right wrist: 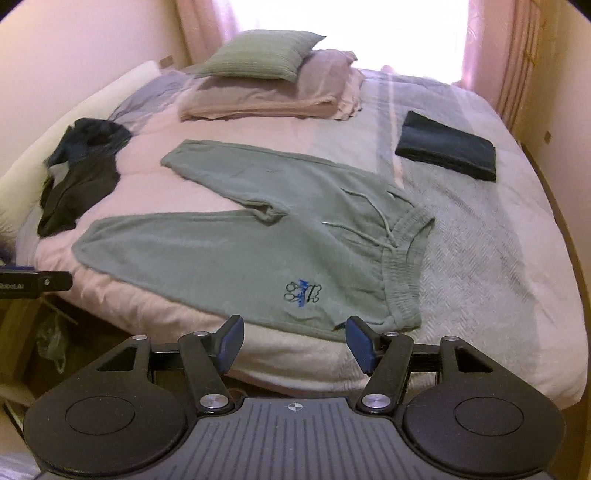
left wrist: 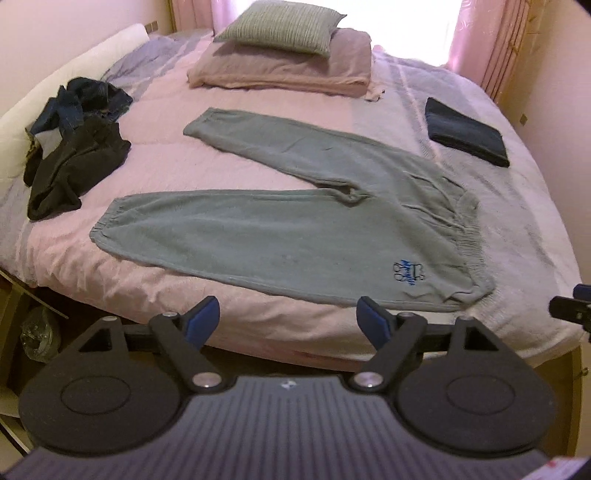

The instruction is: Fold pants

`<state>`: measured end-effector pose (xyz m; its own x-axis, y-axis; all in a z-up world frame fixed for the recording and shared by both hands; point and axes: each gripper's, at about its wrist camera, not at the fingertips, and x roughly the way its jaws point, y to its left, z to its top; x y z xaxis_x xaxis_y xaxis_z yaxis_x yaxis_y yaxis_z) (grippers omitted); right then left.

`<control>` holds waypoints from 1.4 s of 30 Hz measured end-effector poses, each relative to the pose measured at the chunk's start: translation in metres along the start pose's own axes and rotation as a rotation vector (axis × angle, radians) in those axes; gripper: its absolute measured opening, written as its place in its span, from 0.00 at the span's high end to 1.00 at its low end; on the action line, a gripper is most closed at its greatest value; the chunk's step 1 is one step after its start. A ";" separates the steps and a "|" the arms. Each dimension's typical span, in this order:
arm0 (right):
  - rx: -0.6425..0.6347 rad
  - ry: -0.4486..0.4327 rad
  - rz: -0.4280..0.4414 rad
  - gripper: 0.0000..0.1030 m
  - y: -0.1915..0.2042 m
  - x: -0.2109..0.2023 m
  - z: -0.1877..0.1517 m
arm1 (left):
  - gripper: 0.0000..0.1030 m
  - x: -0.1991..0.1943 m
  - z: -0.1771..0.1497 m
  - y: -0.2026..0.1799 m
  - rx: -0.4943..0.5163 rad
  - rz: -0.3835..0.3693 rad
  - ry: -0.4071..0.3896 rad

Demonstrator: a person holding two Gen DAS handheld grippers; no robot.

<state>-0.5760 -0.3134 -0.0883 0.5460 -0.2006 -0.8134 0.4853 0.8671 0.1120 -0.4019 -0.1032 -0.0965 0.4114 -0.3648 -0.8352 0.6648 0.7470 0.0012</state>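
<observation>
**Pants spread, no fold made**

A pink-covered bed [left wrist: 258, 332] filled the room. The green pants [left wrist: 295, 229] lay flat at its centre, legs splayed toward nine o'clock, waistband at three. Left tongs [left wrist: 288, 317] and right tongs [right wrist: 293, 338] gaped empty; every fold remained.

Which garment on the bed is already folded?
The dark navy one on the right, a flat neat rectangle; the green sweatpants lie spread open, the dark pile crumpled.

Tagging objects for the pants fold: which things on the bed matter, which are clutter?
Job:
- green sweatpants, spread flat, legs apart
- left gripper, open, empty
- right gripper, open, empty

Lying about:
- dark clothes pile
- folded dark garment
- green cushion on pink pillow
</observation>
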 end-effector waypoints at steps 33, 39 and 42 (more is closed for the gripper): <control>-0.004 -0.041 0.059 0.43 0.003 -0.061 -0.039 | 0.24 -0.058 -0.038 -0.019 0.064 0.034 -0.066; -0.008 -0.039 0.063 0.43 0.006 -0.059 -0.037 | 0.24 -0.055 -0.036 -0.017 0.070 0.037 -0.061; -0.009 -0.035 0.066 0.43 0.009 -0.056 -0.035 | 0.24 -0.053 -0.035 -0.014 0.066 0.037 -0.059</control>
<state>-0.6261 -0.2782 -0.0621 0.6005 -0.1586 -0.7838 0.4412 0.8831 0.1593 -0.4550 -0.0753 -0.0710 0.4710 -0.3715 -0.8001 0.6877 0.7227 0.0693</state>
